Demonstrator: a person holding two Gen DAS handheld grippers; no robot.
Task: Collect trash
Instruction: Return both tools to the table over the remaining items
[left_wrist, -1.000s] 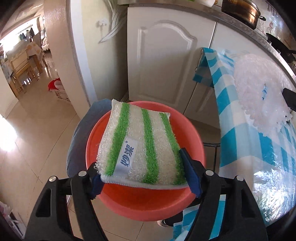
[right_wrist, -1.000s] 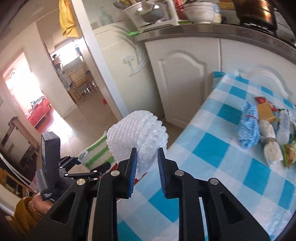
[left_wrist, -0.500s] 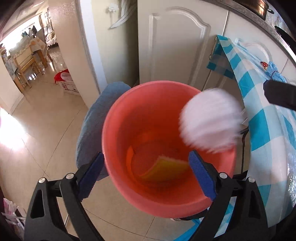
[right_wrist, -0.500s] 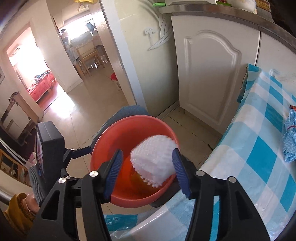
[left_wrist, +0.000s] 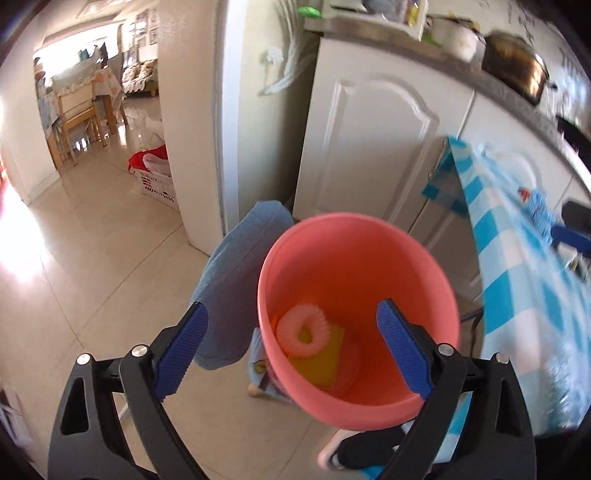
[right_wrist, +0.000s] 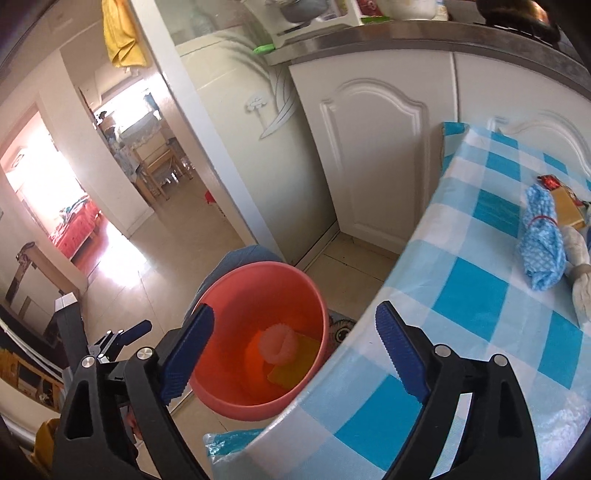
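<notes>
A salmon-red bucket (left_wrist: 354, 398) stands on the floor beside the table; it also shows in the right wrist view (right_wrist: 221, 391). Inside it lie a white foam net roll (left_wrist: 303, 329), seen too in the right wrist view (right_wrist: 277, 342), and a yellow flat piece (left_wrist: 320, 363). My left gripper (left_wrist: 291, 347) is open and empty above the bucket. My right gripper (right_wrist: 295, 350) is open and empty above the bucket's rim and the table edge. A blue mesh bundle (right_wrist: 542, 243) and other wrappers (right_wrist: 567, 210) lie on the table's blue checked cloth (right_wrist: 461, 295).
White kitchen cabinets (left_wrist: 373, 147) stand behind the bucket. A blue-grey cloth-covered shape (left_wrist: 236, 280) is beside the bucket on the left. A white basket (left_wrist: 155, 177) sits on the tiled floor by the doorway. The left gripper (right_wrist: 110, 343) shows in the right wrist view.
My left gripper opened and the striped sponge cloth left it. My right gripper opened and let go of the foam net, which now lies in the bucket. Both grippers drew back.
</notes>
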